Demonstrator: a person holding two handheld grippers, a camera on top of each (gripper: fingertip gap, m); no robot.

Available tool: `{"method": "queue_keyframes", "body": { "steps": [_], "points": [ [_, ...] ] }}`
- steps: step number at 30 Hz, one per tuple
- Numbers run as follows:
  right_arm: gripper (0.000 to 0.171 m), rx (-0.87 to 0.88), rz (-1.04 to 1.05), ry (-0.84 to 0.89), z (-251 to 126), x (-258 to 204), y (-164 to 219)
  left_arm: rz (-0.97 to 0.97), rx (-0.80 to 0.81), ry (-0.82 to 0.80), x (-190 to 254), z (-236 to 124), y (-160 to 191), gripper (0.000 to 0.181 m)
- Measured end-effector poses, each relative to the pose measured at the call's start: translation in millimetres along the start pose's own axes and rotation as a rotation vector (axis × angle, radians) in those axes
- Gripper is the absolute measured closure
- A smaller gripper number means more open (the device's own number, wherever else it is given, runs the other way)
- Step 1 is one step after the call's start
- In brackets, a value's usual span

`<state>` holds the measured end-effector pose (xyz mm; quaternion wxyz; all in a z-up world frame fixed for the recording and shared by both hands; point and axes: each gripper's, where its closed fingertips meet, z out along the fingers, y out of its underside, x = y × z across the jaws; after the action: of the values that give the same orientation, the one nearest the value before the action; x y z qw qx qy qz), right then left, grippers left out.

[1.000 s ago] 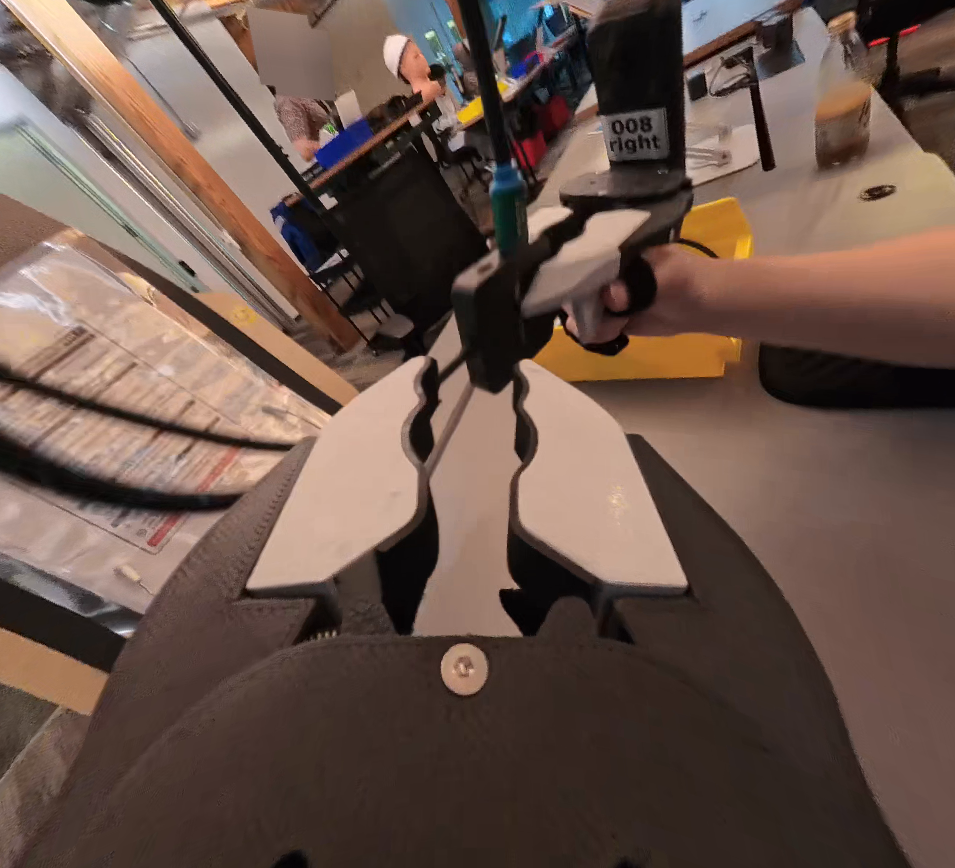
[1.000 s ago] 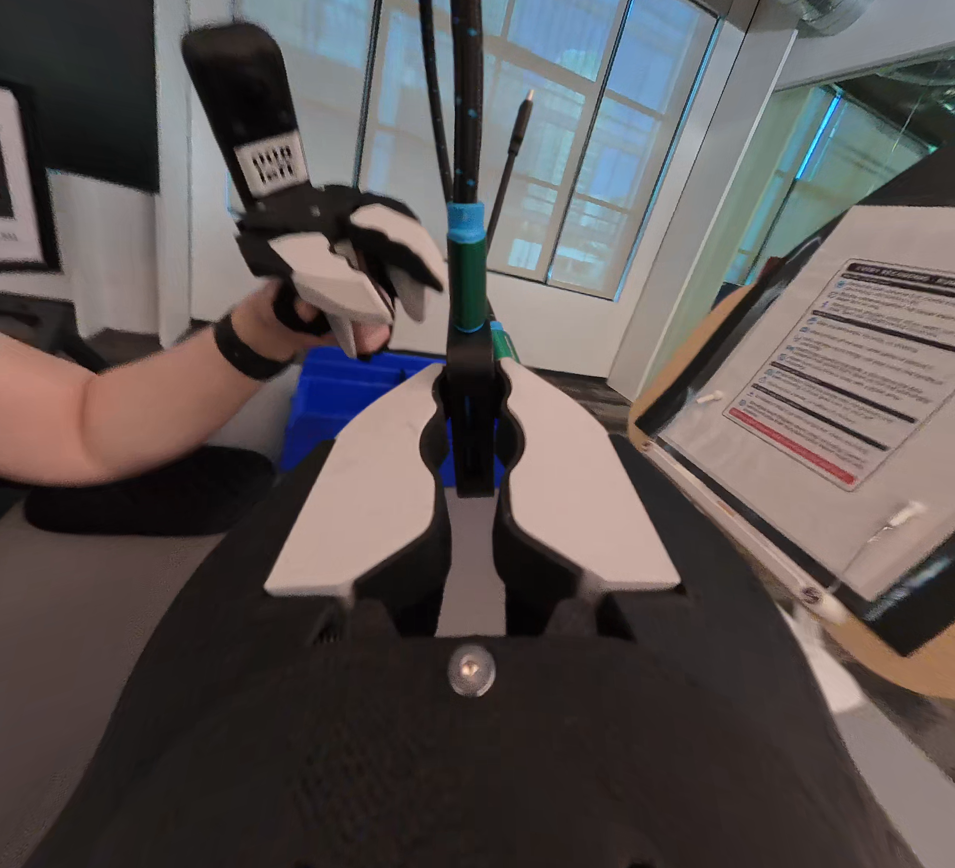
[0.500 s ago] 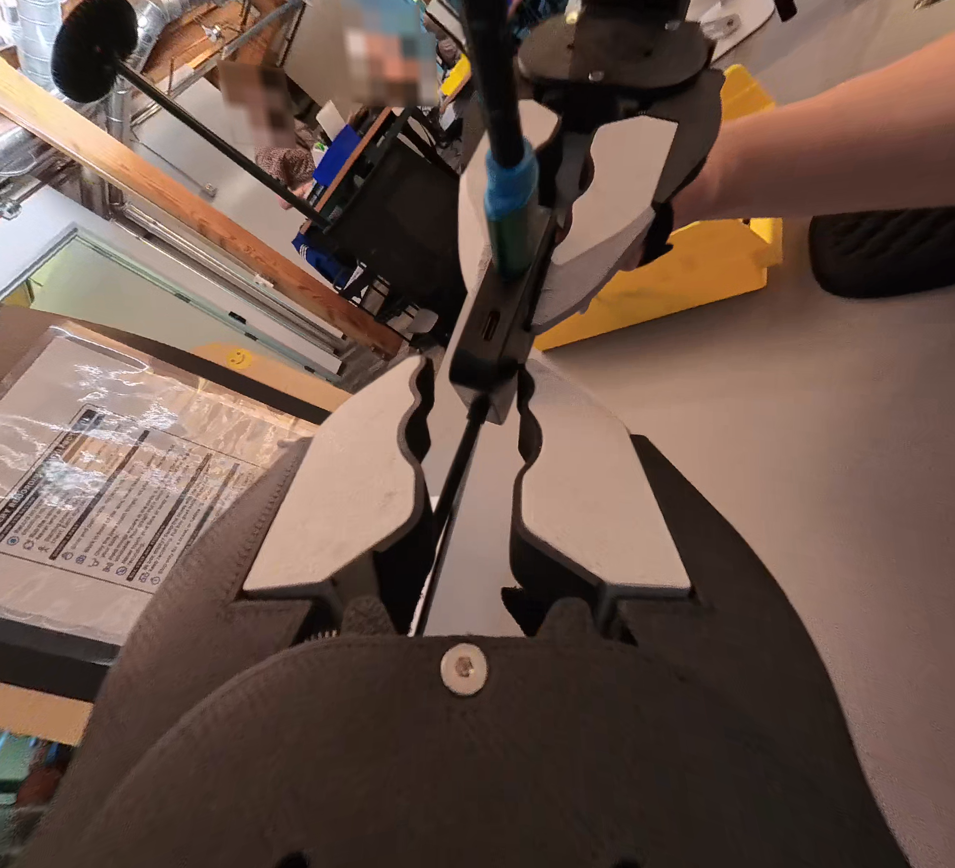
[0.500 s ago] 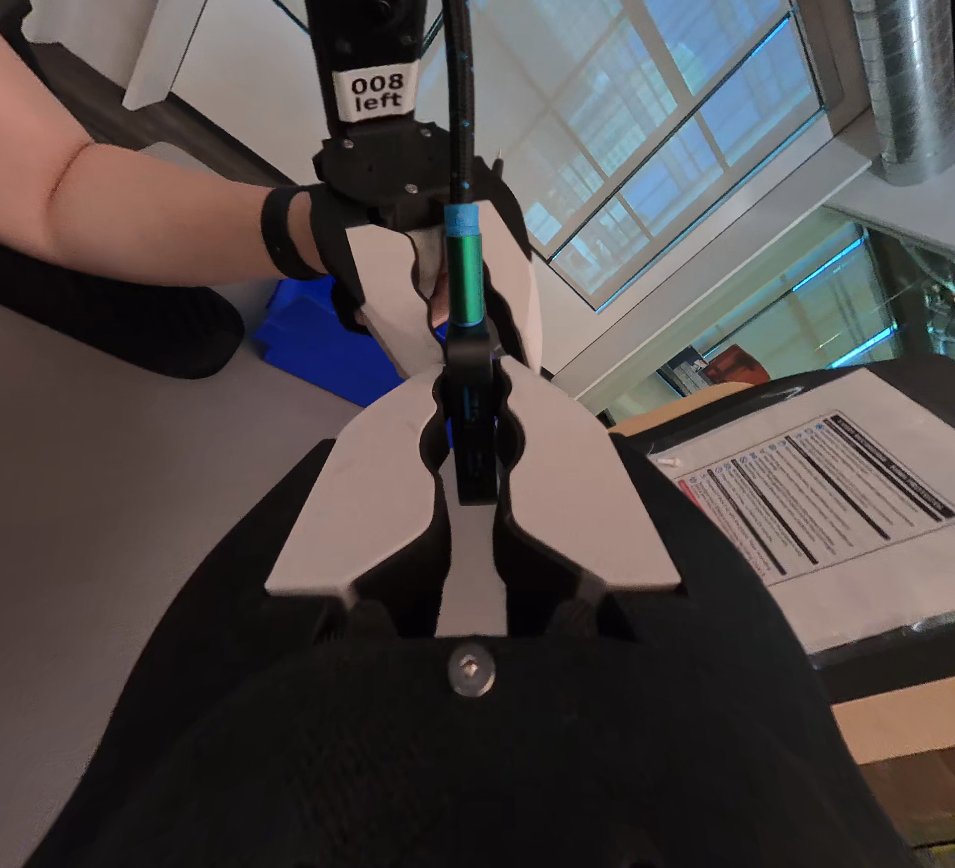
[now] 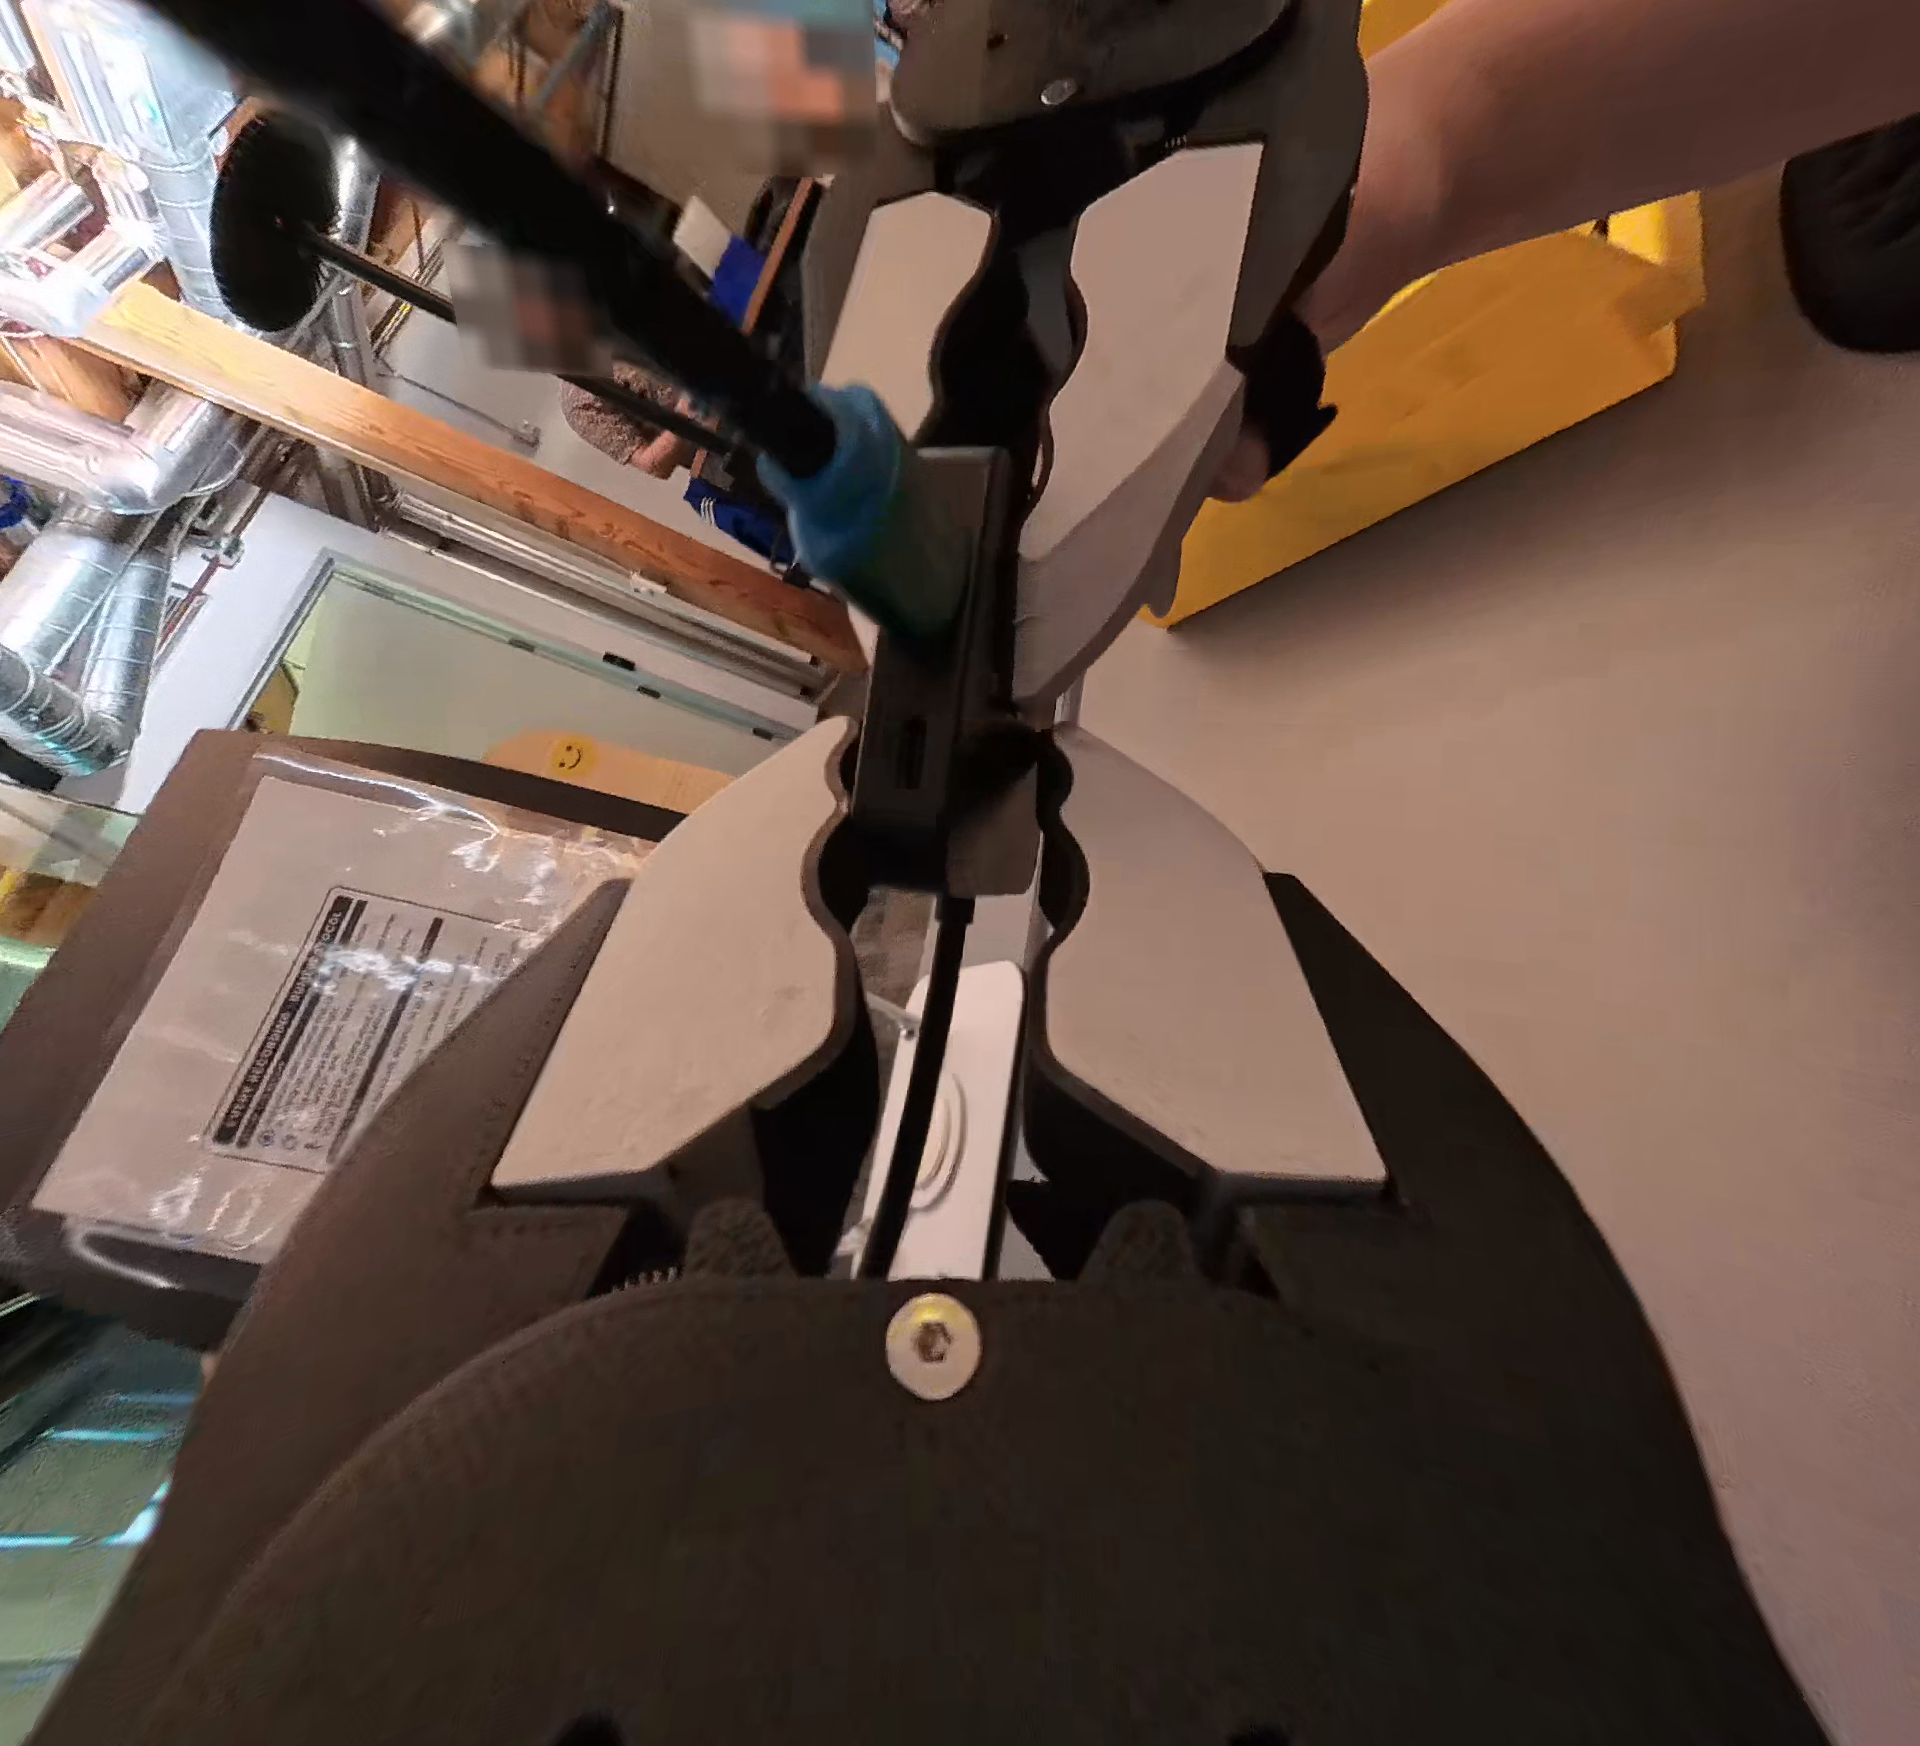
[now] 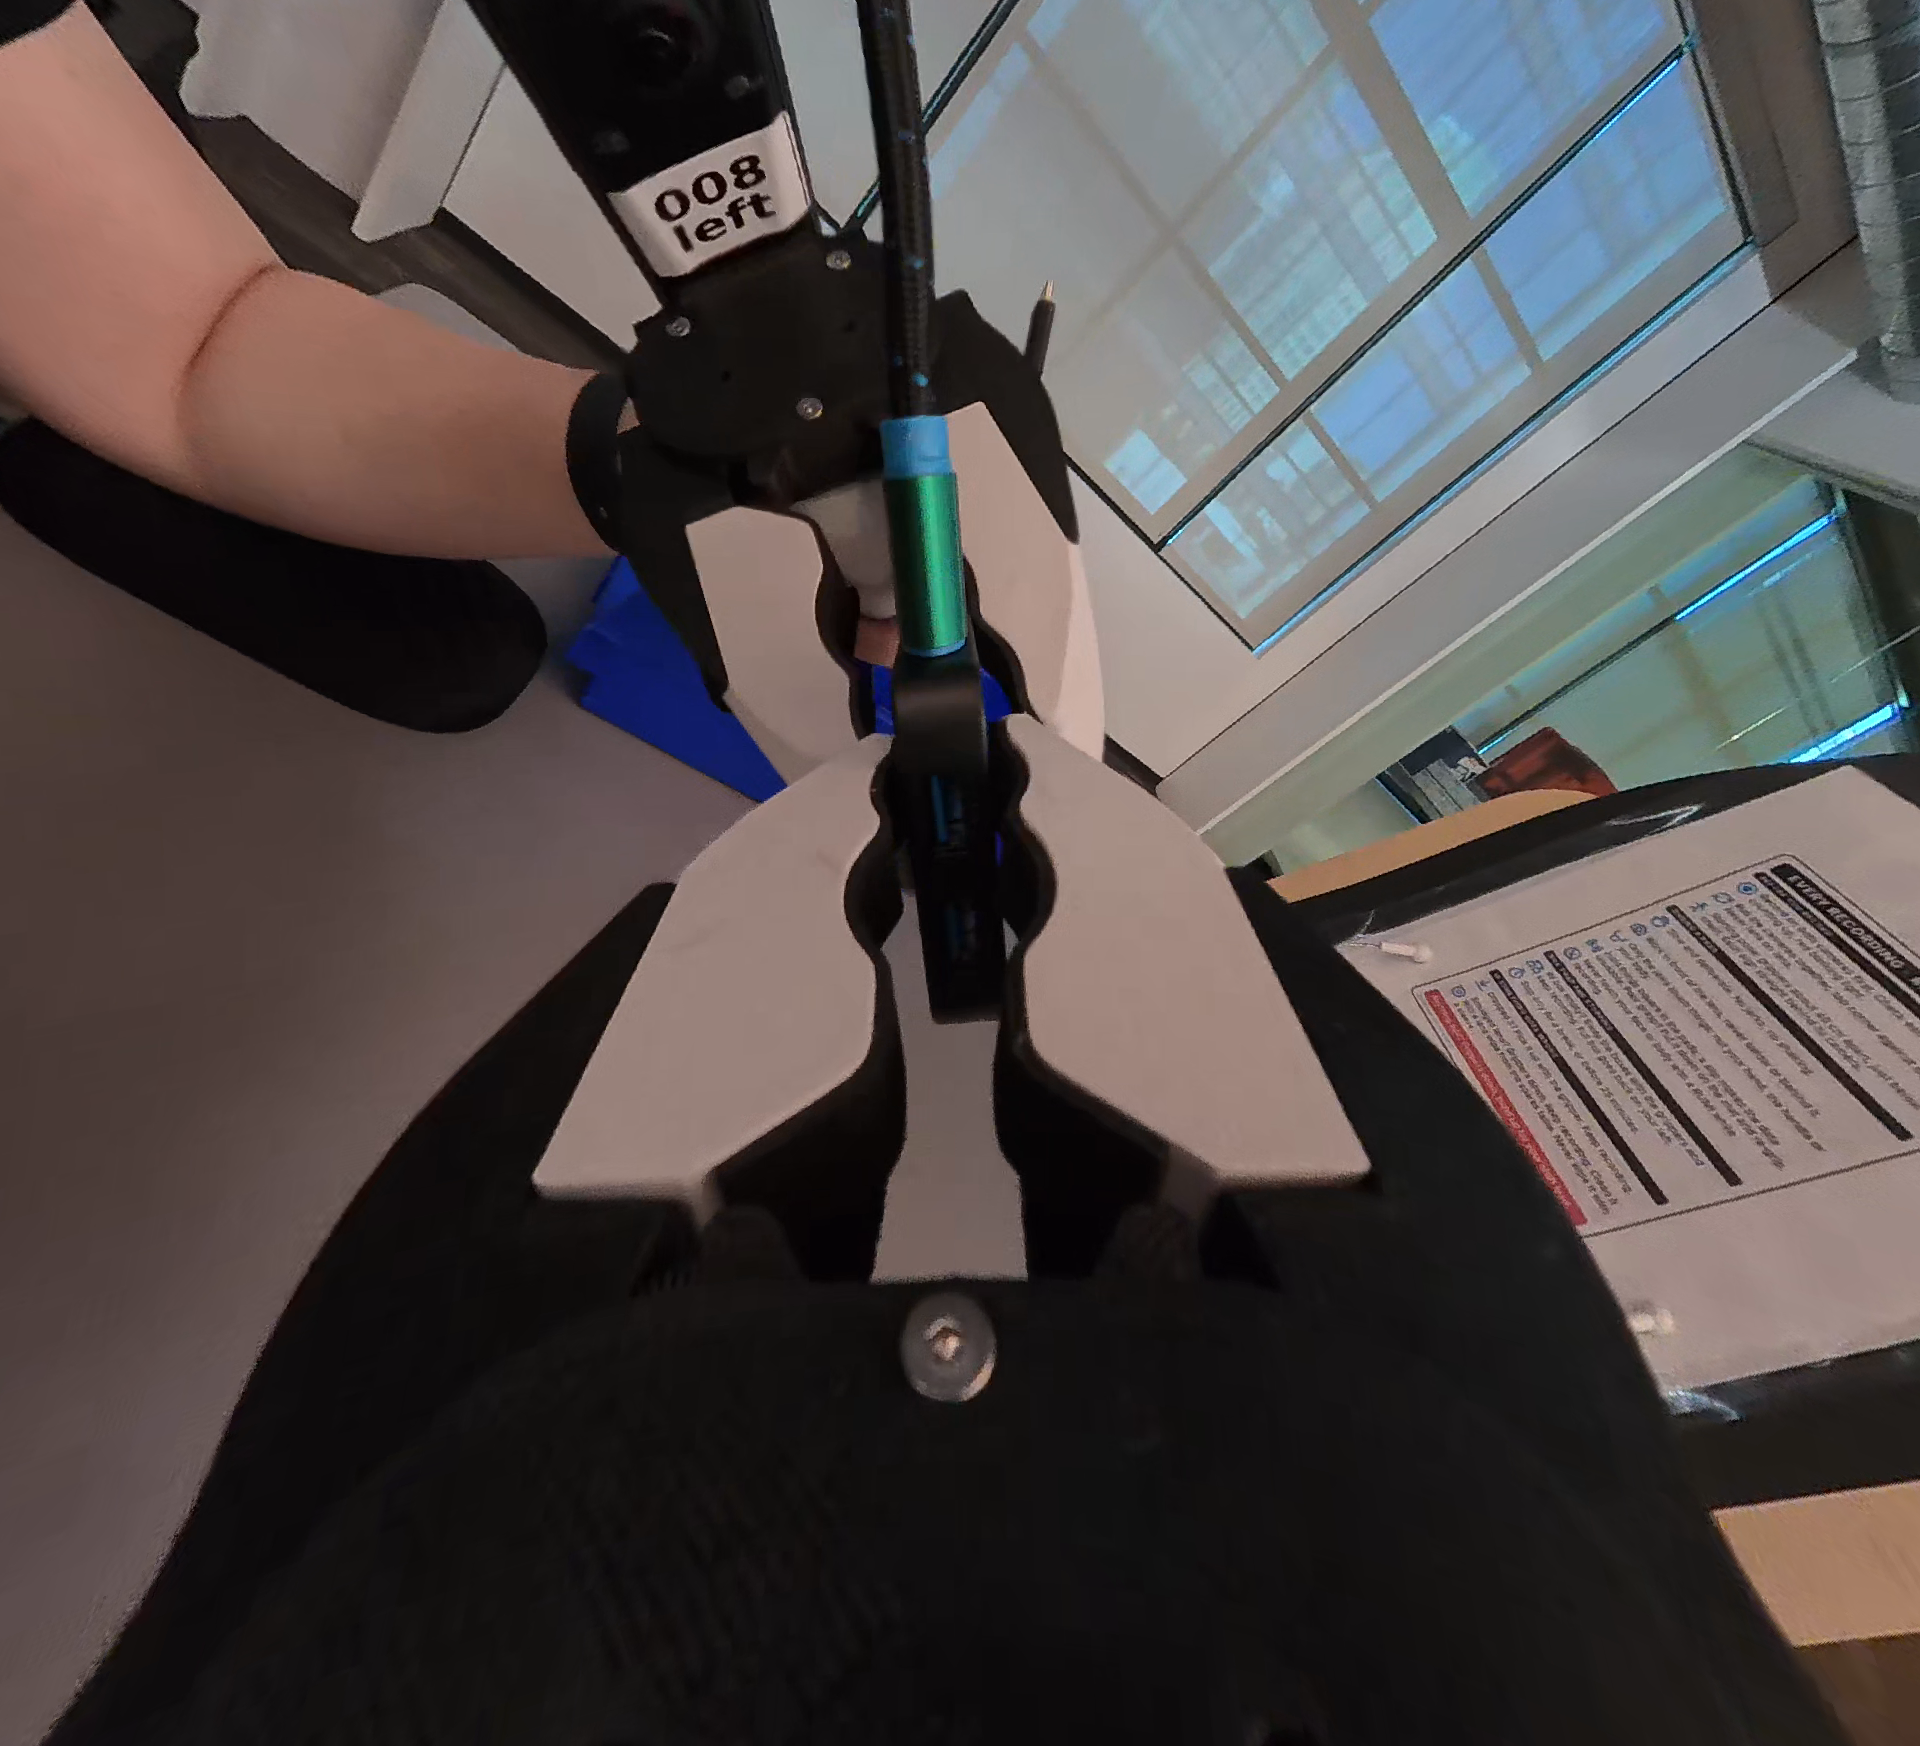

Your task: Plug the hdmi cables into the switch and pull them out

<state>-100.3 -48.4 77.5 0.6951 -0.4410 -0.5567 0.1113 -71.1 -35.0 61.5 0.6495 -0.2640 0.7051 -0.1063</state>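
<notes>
Student: Where is the switch (image 6: 951,907), and how do the tools stand?

Instructor: It is held clear above the worktop (image 5: 1558,865), between two opposed tools. The right tool (image 6: 945,751) is clamped on one end of the switch. The left tool (image 5: 945,761) meets it from the opposite end, and its fingers appear closed against the black body.

Student: And the cable?

Instructor: One braided HDMI cable (image 6: 894,138) rises from the switch. Its green plug (image 6: 928,564), banded with blue tape, is seated in a side port. Just beside that plug, toward the left tool, a second port (image 5: 912,751) stands empty. A thin black lead (image 5: 925,1052) leaves the switch end between the left tool's fingers.

Student: Which step is this?

Instructor: Probably the turn between insertion and removal, with one plug in. No second HDMI cable is visible.

Student: What does the next move call for?

Instructor: One tool should release the switch, regrip the green plug and draw it straight along the port axis. The other tool braces the switch. A skewed pull could bind the connector.
</notes>
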Motion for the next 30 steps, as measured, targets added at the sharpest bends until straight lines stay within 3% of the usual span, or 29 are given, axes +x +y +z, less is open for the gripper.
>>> {"method": "queue_keyframes", "body": {
  "steps": [5,20,25,30],
  "points": [
    [0.153,-0.066,-0.061,-0.021,6,-8,11,0.092,-0.087,-0.015,9,11,9,0.156],
    [0.15,-0.127,-0.141,0.076,-3,7,14,0.119,-0.172,-0.003,2,8,25,0.166],
    [0.146,-0.249,-0.226,0.059,0,3,26,0.128,-0.129,0.037,7,3,14,0.168],
    [0.155,-0.37,-0.266,0.037,2,0,29,0.107,-0.128,0.061,10,1,15,0.166]
  ]
}}
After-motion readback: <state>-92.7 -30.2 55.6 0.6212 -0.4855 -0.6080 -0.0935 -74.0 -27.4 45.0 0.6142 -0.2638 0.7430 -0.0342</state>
